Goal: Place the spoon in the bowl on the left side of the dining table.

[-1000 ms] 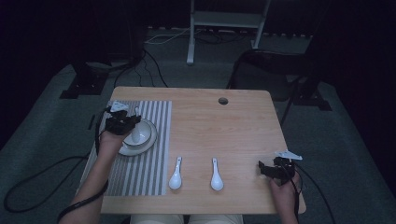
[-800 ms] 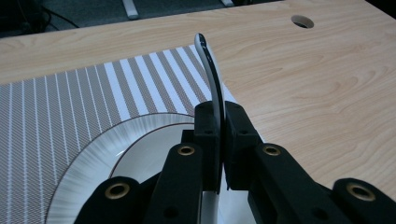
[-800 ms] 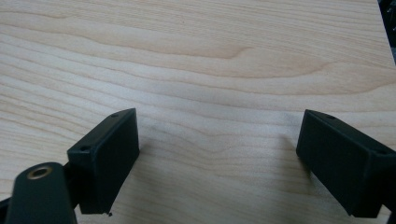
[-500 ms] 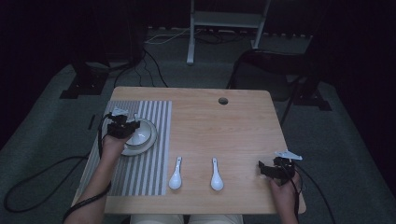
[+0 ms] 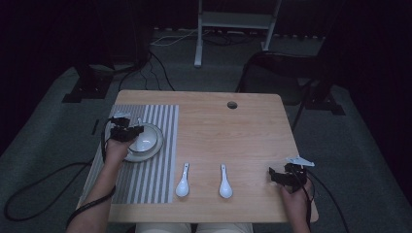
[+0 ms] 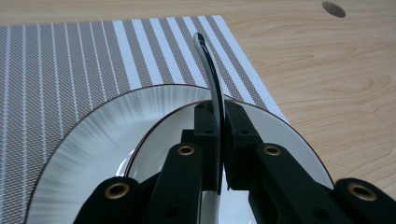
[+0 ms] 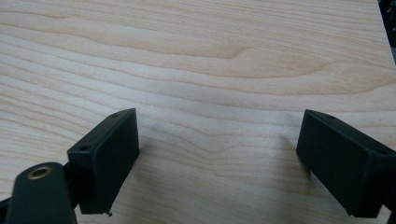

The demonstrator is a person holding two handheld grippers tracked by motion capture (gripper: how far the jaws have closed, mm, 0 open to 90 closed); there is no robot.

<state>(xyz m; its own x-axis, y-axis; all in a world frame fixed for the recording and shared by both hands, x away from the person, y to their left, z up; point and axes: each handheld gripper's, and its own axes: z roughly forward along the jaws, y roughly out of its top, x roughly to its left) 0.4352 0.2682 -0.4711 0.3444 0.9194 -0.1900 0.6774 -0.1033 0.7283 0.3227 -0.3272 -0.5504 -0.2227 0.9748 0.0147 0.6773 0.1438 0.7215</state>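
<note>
From the high view I have my left gripper (image 5: pixel 127 130) over the striped placemat (image 5: pixel 165 145) at the table's (image 5: pixel 243 131) 9 o'clock side, sitting right above the bowl (image 5: pixel 148 141), which stands in a shallow plate (image 5: pixel 156 148) on that mat. In the left gripper view the jaws are pressed together on the handle of a spoon (image 6: pixel 211 79): the dark-edged handle runs up between them toward 12 o'clock and curves slightly to 11 at its tip, while its lower end drops out of sight below the jaws toward the bowl (image 6: pixel 159 140). The bowl's rim arcs from 8 o'clock round to 3 o'clock of the jaws, with the plate (image 6: pixel 93 140) ringing it outside and the placemat (image 6: pixel 70 60) beyond at 10 to 12 o'clock. My right gripper (image 5: pixel 282 175) rests low at the table's 4 o'clock corner, well apart from the bowl; in the right gripper view its jaws stand wide apart with only bare wood grain (image 7: pixel 210 70) between them. Two white spoons lie on the bare wood near the 6 o'clock edge, one (image 5: pixel 182 180) just beside the placemat's edge, the other (image 5: pixel 225 181) between it and my right gripper, both with handles pointing to 12 o'clock. A round hole (image 5: pixel 232 105) marks the tabletop near 12 o'clock.
</note>
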